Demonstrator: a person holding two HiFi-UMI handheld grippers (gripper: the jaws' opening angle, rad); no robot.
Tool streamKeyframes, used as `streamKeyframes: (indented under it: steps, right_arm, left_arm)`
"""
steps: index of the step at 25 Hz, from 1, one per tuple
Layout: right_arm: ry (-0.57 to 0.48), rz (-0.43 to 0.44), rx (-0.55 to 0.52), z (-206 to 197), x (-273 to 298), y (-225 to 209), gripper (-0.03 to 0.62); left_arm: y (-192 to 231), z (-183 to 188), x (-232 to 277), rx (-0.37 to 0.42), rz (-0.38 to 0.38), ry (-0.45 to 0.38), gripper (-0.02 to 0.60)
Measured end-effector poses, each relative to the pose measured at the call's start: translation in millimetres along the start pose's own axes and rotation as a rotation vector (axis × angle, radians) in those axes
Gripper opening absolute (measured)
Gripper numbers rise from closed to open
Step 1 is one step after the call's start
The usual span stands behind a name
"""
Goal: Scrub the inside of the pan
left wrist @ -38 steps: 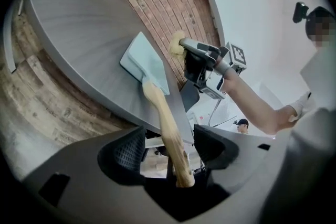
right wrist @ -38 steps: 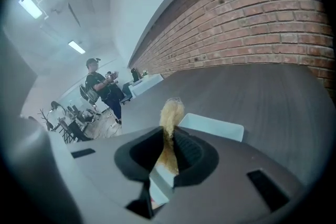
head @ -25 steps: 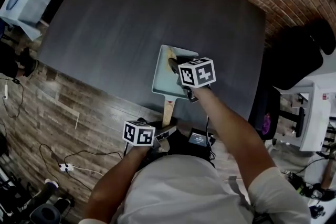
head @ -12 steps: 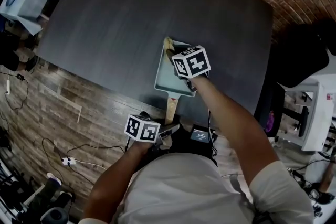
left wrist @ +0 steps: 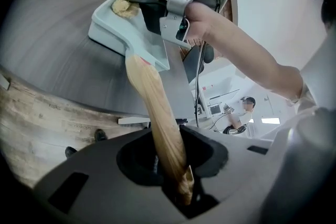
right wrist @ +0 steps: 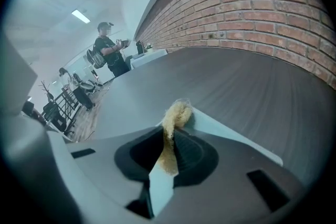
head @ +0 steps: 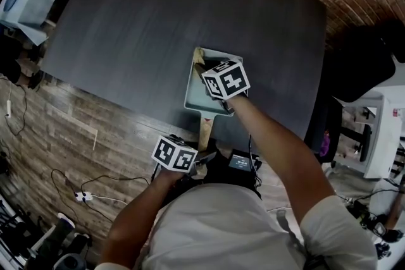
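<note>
Keep the fingers of the left gripper (left wrist: 171, 159), just eased slightly apart, clamped on the wooden handle (left wrist: 154, 107) of the pale-blue square pan (left wrist: 121, 43) while the right gripper (right wrist: 167, 159), fingers closed on the tan fibre scrubber (right wrist: 176, 115) just ahead of them, rubs firmly inside.

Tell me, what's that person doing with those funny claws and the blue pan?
A person is scrubbing a pale blue square pan on the dark table. The left claw grips the pan's wooden handle to steady it; its jaws have just eased open a little, with the handle between them. The right claw pinches a tan fibrous scrubber at the pan's far corner.
</note>
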State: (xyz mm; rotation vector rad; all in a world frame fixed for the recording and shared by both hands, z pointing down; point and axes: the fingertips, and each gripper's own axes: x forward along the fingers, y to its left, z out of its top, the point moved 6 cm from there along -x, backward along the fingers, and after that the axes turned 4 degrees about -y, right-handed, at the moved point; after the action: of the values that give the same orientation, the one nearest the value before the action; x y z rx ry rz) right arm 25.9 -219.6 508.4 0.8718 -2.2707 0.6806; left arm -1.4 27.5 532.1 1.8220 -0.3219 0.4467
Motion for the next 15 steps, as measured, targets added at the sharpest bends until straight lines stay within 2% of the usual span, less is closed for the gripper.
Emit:
streamKeyframes:
  steps: [15]
  right_arm:
    - [0.043, 0.111, -0.014, -28.8, -7.5, 40.4, 0.055]
  left_arm:
    - [-2.1, 4.6, 5.2, 0.027, -0.005, 0.039, 0.114]
